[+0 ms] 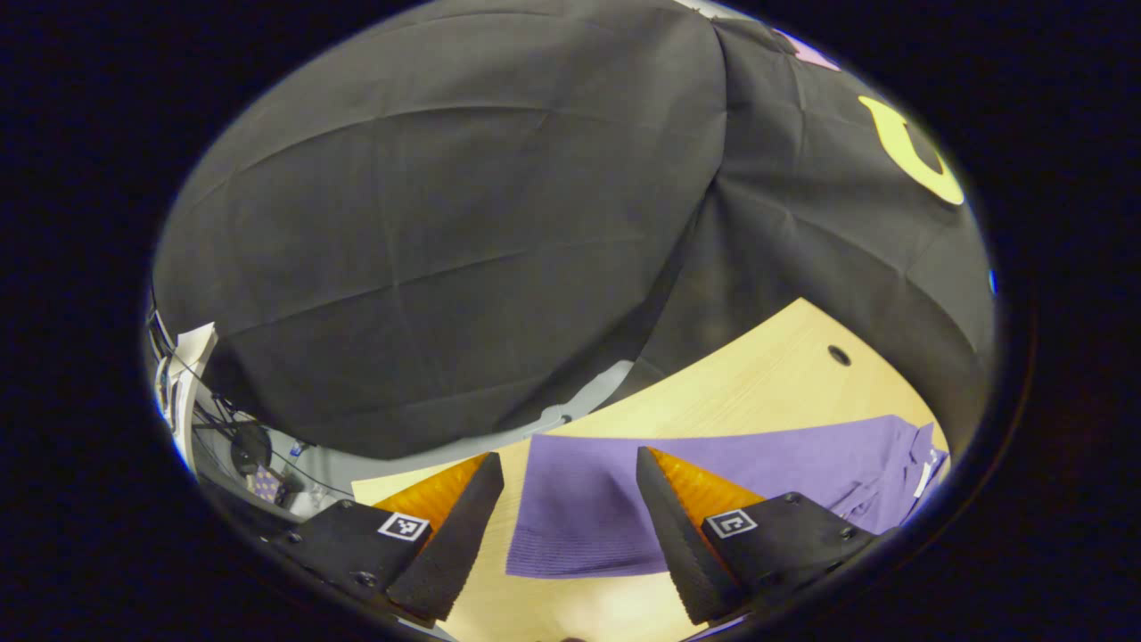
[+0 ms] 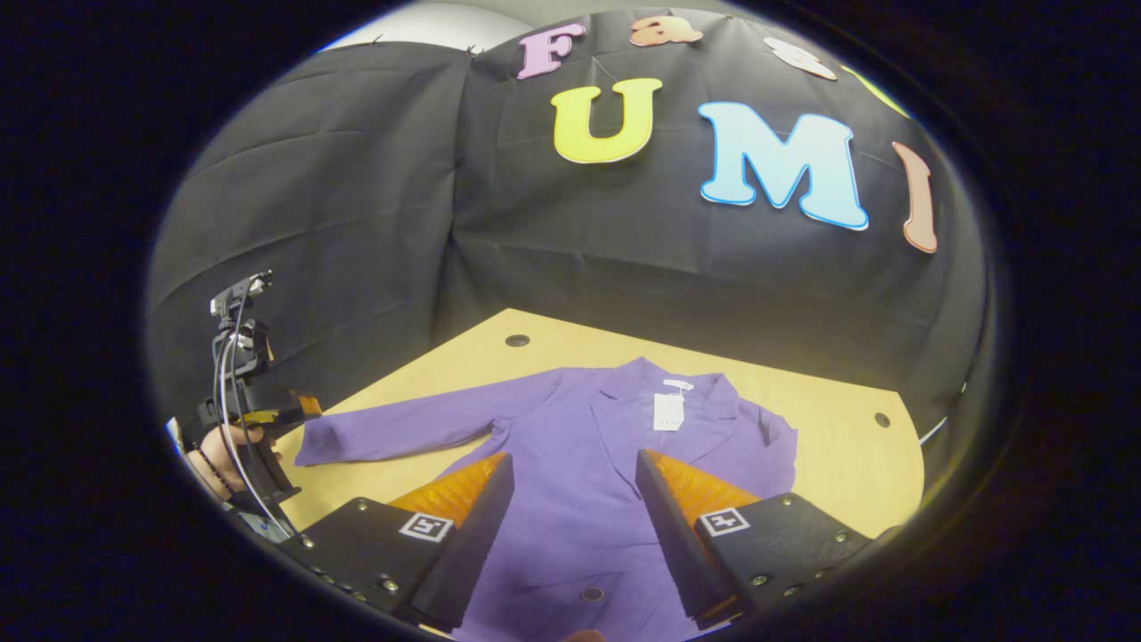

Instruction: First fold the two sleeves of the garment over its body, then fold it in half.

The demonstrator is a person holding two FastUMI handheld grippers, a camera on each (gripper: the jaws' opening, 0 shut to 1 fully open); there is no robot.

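Both grippers open, holding nothing. Right gripper (image 2: 570, 526) hangs over the purple jacket (image 2: 579, 464), flat on the wooden table (image 2: 838, 446). Left gripper (image 1: 570, 526) hangs over the outstretched sleeve (image 1: 579, 508). White tag (image 2: 668, 411) at the collar; black cloth wall (image 2: 401, 223) behind.

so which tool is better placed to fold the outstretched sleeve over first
Left. The left tool hangs open right over the cuff end of the sleeve, which lies flat on the table. The right tool, also open, sits over the jacket's body instead, farther from that cuff.
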